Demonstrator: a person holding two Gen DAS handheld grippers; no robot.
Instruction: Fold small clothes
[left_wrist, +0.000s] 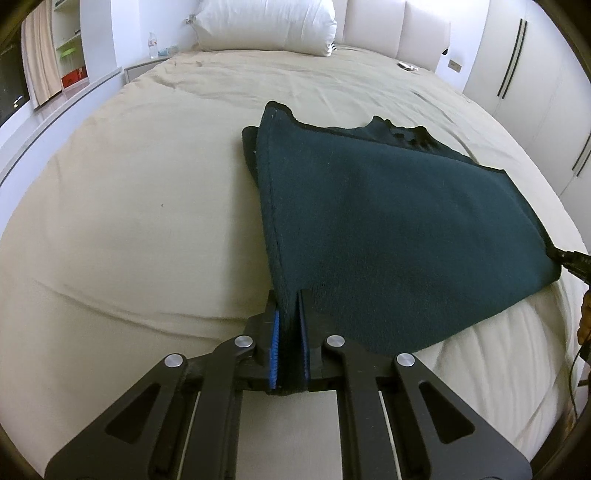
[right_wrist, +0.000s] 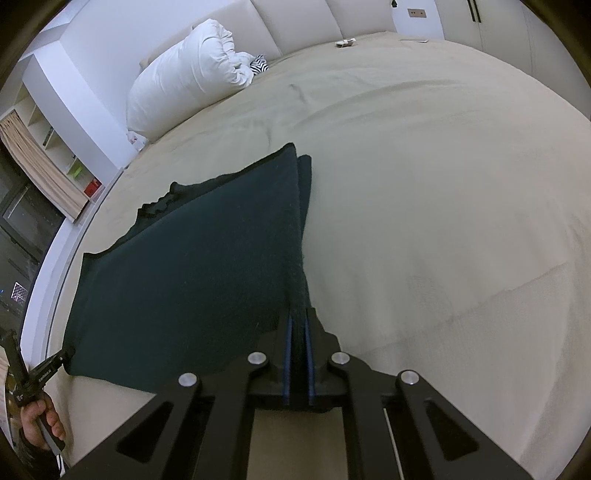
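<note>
left tool (left_wrist: 290, 332) and right tool (right_wrist: 299, 354) each clamped on dark garment (left_wrist: 388, 229) corner, over bed (left_wrist: 129, 184).

A wide bed with a beige, slightly wrinkled cotton sheet (left_wrist: 129, 206) carries a dark green knitted garment (left_wrist: 388, 221), partly lifted, a big white puffy pillow (left_wrist: 266, 24) at the headboard, and a small white object (left_wrist: 406, 67) near it.

Soft, even indoor light, no glare. Heavy fisheye bending and dark vignetting at the corners. The beige-sheeted bed (left_wrist: 147, 184) stays sharp, shadows faint.
</note>
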